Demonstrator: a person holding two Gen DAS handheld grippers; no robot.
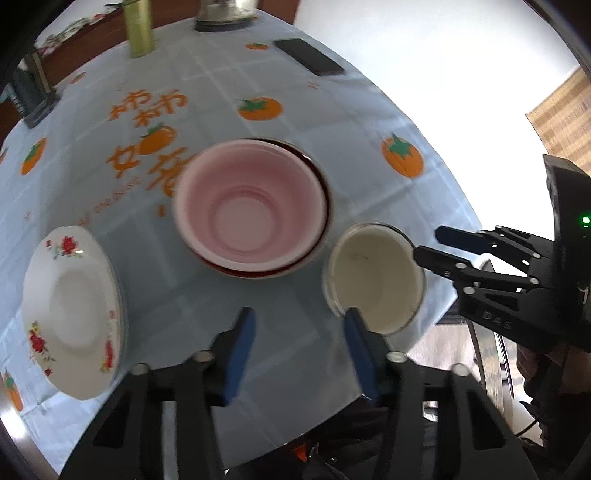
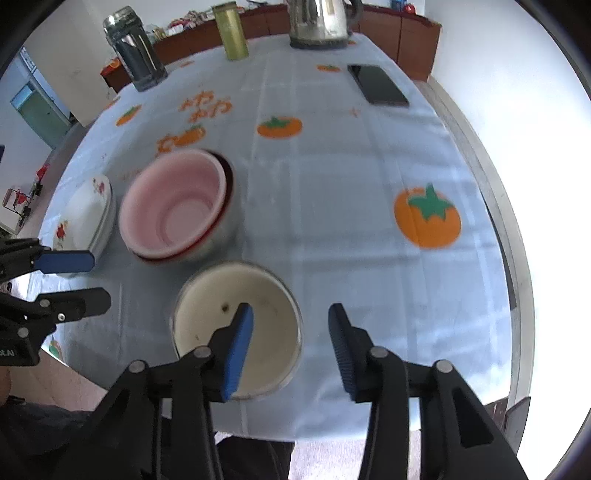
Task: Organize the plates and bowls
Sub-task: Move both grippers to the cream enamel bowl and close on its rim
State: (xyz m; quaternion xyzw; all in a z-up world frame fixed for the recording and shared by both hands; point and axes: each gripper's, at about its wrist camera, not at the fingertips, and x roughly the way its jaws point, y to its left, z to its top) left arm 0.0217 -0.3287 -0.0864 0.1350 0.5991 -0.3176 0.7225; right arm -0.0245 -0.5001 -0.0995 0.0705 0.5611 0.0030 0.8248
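Note:
A pink bowl (image 1: 251, 206) sits nested in a red-rimmed bowl at the table's middle; it also shows in the right wrist view (image 2: 177, 210). A cream bowl (image 1: 375, 277) stands near the front edge, also in the right wrist view (image 2: 266, 321). White floral plates (image 1: 70, 310) are stacked at the left, seen too in the right wrist view (image 2: 85, 218). My left gripper (image 1: 299, 325) is open and empty, just left of the cream bowl. My right gripper (image 2: 291, 321) is open, its left finger over the cream bowl's inside and its right finger outside the rim.
A black phone (image 2: 376, 85), a steel kettle (image 2: 317, 26), a green canister (image 2: 232, 31) and a dark jar (image 2: 135, 51) stand at the far side of the persimmon-print tablecloth (image 2: 369, 192). The table's front edge is close below both grippers.

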